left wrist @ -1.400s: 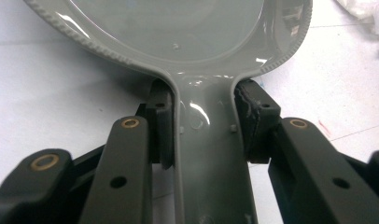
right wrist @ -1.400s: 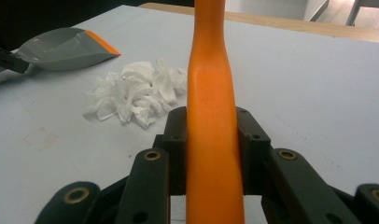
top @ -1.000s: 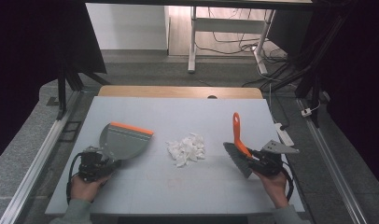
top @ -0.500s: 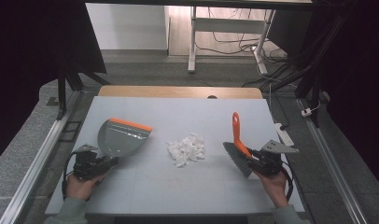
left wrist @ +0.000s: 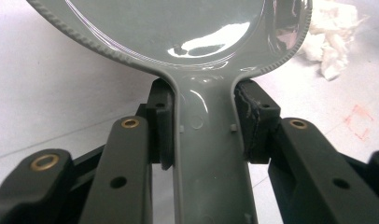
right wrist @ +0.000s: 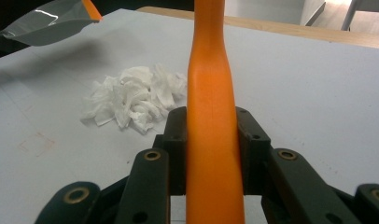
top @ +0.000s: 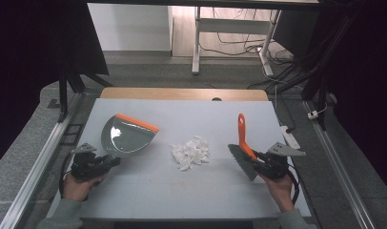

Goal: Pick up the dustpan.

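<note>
The small heap of torn white paper scraps (top: pixel 190 152) lies mid-desk between 2 tools: the left gripper (top: pixel 94 164) jaws clench the grey plastic dustpan (top: pixel 127 136) handle, the right gripper (top: pixel 268 164) jaws clench the orange-handled brush (top: pixel 242 143), slightly nearer.

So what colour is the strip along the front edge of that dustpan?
Orange, on an otherwise grey dustpan; the strip shows best in the high view.

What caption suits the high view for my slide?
Left gripper holds a grey dustpan, right gripper a brush, flanking paper scraps.
</note>
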`<state>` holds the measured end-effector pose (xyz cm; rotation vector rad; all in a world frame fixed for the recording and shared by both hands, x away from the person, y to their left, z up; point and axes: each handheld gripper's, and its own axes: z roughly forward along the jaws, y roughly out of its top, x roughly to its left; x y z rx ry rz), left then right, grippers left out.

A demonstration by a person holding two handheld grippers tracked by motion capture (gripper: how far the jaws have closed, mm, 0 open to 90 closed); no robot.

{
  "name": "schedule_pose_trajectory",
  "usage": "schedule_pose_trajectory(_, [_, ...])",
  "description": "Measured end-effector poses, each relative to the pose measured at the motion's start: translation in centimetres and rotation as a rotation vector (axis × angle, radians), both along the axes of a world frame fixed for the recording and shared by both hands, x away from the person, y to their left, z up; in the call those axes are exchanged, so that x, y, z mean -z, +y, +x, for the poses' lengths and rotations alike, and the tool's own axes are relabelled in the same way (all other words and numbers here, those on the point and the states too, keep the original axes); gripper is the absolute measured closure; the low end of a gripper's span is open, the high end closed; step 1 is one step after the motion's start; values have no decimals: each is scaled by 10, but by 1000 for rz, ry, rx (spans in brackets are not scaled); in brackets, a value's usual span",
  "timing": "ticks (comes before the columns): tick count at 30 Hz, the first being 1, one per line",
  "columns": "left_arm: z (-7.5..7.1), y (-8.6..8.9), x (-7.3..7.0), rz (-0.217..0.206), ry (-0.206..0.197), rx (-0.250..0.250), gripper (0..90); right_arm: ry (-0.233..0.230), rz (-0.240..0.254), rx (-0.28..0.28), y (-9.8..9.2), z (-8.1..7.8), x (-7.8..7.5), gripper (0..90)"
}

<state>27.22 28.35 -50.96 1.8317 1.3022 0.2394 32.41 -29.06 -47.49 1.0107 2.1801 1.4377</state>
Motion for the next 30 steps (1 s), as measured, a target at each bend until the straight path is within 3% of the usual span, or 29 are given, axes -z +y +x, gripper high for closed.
schedule_pose_trajectory(6, [-3,4,-6,-5,-28,45,613,-4,-8,-4,2,1,0,701])
schedule_pose_trajectory(20, [-9,8,-19,8,-44,114,613,-7,4,-20,9,0,-4,701])
schedule_pose_trajectory(22, [-9,8,-21,9,-48,153,613,-7,-3,-26,12,1,-4,701])
schedule_pose_trajectory(30, [-9,3,-27,27,-60,236,613,-11,-5,-37,19,1,-6,701])
